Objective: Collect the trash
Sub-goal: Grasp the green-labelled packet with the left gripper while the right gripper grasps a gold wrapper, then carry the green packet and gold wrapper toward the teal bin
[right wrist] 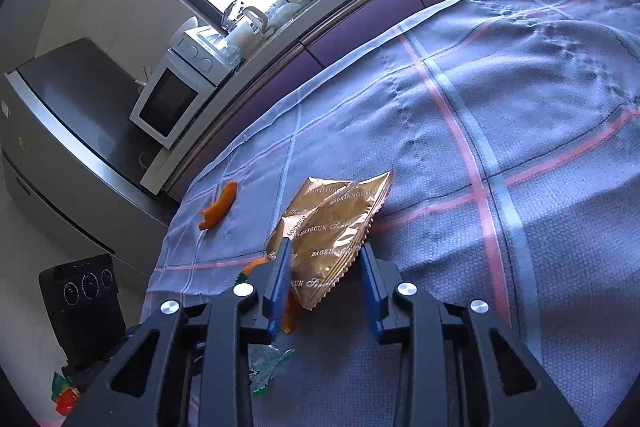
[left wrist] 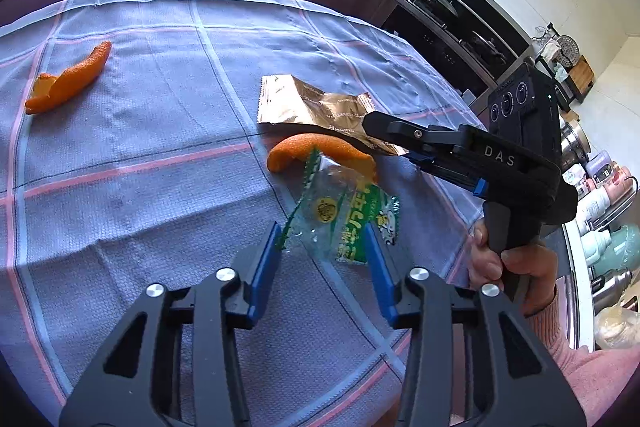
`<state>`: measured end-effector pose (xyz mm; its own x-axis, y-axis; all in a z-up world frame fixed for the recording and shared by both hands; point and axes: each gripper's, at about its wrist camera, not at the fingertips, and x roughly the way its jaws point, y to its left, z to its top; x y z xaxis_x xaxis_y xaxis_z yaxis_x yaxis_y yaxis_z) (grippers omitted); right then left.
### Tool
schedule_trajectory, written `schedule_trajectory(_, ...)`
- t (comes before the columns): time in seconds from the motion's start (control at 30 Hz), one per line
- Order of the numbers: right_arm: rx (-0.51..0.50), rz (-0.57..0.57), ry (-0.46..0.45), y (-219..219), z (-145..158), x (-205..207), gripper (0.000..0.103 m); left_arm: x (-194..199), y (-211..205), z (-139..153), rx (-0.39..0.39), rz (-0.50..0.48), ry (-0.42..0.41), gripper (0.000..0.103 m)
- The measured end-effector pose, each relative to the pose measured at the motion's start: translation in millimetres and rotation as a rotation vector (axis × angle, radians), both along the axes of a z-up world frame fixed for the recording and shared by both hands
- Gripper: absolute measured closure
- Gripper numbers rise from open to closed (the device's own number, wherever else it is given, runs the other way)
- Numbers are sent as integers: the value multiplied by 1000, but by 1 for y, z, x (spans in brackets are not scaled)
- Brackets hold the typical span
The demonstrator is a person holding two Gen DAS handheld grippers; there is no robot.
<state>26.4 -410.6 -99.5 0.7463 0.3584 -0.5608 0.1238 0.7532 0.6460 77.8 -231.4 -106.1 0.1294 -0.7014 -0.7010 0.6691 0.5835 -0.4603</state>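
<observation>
In the left wrist view, the left gripper [left wrist: 322, 251] is hovering low over the checked cloth [left wrist: 120, 167] with its jaws open, and the clear wrapper [left wrist: 348, 215] with green print is lying between the 2 blue fingers [left wrist: 266, 267], touching neither as far as I can tell. It is looking feather-light, crinkly and slippery, so I judge a pinch on its raised, serrated green edge at the left would be holding best. Just beyond it an orange peel [left wrist: 316, 151] is curling, soft and bendy. A 2nd peel [left wrist: 68, 79] is sitting far left, well apart. The right gripper [left wrist: 370, 121] is reaching in from the right, its tip over the gold wrapper [left wrist: 320, 111].

In the right wrist view, the right gripper [right wrist: 326, 267] is standing with jaws open around the near corner of the gold wrapper [right wrist: 336, 227], which is looking creased, shiny, thin and light, lying half lifted off the cloth [right wrist: 520, 107]. That near sealed corner seems the stiffest spot to grip. The far peel [right wrist: 220, 205] is lying to the left.
</observation>
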Motion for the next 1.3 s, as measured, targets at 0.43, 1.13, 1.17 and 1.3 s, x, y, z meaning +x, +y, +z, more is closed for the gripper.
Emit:
schedule_trajectory(0.43,-20,7,-51,5,12,4,96,-8,10,4,-16,-4,-26,95)
schedule_trajectory(1.13,-33,71,-164,43,46,18,101,-11,106,43,-79,155,-133,100)
schedule_trajectory(1.17,-32,78,-169,46,48,19,101,-10,113,44,-84,170,-135,100)
schedule_trajectory(1.3,-22,112,-184,59,52,26,101,-10,140,52,-90,226,-153,100)
